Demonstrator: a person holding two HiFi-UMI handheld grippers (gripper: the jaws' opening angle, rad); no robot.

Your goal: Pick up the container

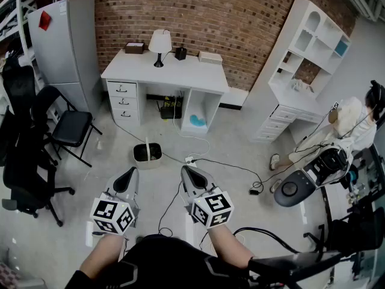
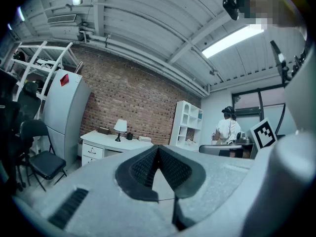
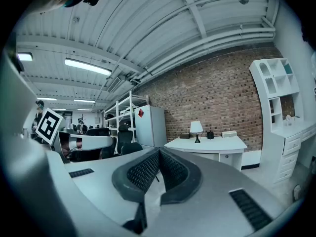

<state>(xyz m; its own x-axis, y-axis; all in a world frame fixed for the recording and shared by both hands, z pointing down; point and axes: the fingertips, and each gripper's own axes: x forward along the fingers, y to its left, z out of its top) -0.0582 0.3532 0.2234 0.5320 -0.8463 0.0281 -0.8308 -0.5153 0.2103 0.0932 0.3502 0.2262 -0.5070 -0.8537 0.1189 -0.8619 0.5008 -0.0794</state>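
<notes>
The container (image 1: 147, 153) stands on the floor (image 1: 240, 138), well ahead of and below both tongs, with a cable (image 1: 224, 162) trailing just beside it. The left tongs (image 1: 127, 176) and the right tongs (image 1: 190, 174) are both clenched on nothing and held about level. If they were lowered unopened, the container could be knocked over or pushed away, and the cable could be snagged and dragged along if the approach were made carelessly from that side.

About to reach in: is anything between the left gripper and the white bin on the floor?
Nothing visible. Only bare floor separates the left gripper from the white bin; the cables lie further right.
</notes>
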